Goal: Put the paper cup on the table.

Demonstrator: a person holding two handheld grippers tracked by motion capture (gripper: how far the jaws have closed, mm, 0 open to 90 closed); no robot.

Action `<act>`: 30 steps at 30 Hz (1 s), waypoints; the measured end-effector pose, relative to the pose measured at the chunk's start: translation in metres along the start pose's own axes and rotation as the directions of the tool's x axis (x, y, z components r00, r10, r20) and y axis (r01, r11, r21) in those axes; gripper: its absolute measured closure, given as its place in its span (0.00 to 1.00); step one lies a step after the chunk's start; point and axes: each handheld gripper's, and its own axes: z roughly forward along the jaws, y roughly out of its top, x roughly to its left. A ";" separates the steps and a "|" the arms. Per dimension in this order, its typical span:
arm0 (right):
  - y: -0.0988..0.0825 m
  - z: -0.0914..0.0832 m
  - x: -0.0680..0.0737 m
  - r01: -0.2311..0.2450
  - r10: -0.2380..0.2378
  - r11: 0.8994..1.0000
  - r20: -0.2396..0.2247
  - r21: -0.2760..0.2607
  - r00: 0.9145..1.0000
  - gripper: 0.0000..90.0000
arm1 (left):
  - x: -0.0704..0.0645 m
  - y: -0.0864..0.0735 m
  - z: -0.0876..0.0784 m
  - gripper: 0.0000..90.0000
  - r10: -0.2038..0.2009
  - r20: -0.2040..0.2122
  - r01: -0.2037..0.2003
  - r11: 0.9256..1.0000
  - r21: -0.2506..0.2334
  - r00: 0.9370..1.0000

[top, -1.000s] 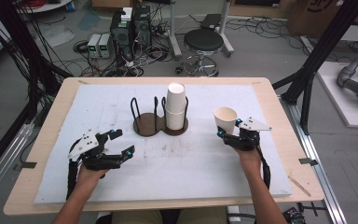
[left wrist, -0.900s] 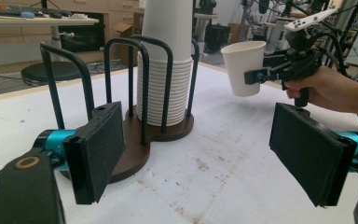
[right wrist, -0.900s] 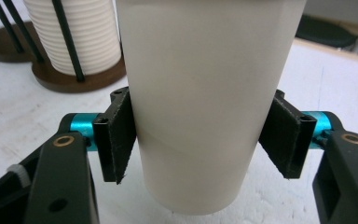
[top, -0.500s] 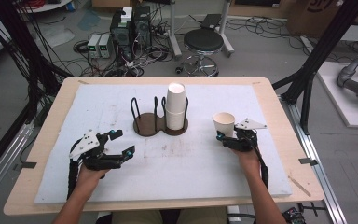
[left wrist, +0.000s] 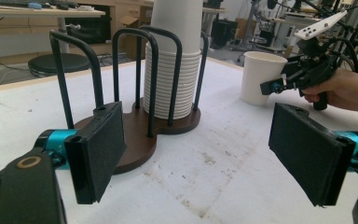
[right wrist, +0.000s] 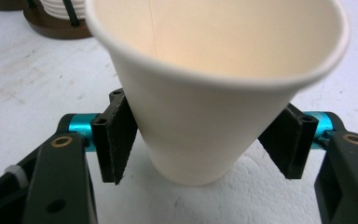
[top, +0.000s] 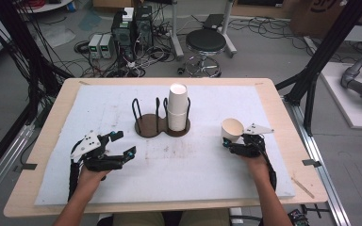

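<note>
The right gripper's (top: 227, 142) fingers (right wrist: 114, 135) have just been opening with the cup (top: 231, 129) between them: in the right gripper view the left pad sits at the cup's wall and the right pad (right wrist: 286, 140) stands a little off it, so the hold looks let go, and the cup rests upright on the counter's (top: 193, 165) white mat. In the high view the cup stands to the right of the holder (top: 156, 123), well apart from it, just in front of the right hand (top: 254, 162). The left gripper's (top: 122, 146) fingers (left wrist: 100, 149) are spread wide with nothing between them; it sits low over the mat at the near left, pointed toward the holder. The holder's right bay carries a tall stack (top: 177, 107) of white cups; its left bay is empty. In the left gripper view the stack (left wrist: 175, 65) rises behind the black wire hoops, and the cup (left wrist: 260, 77) and right gripper (left wrist: 279, 85) show beyond
</note>
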 end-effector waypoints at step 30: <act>-0.011 -0.074 0.016 -0.060 0.054 0.982 -0.038 -0.178 0.998 0.23 | 0.001 0.004 -0.002 0.19 -0.030 -0.011 0.030 0.999 -0.042 0.999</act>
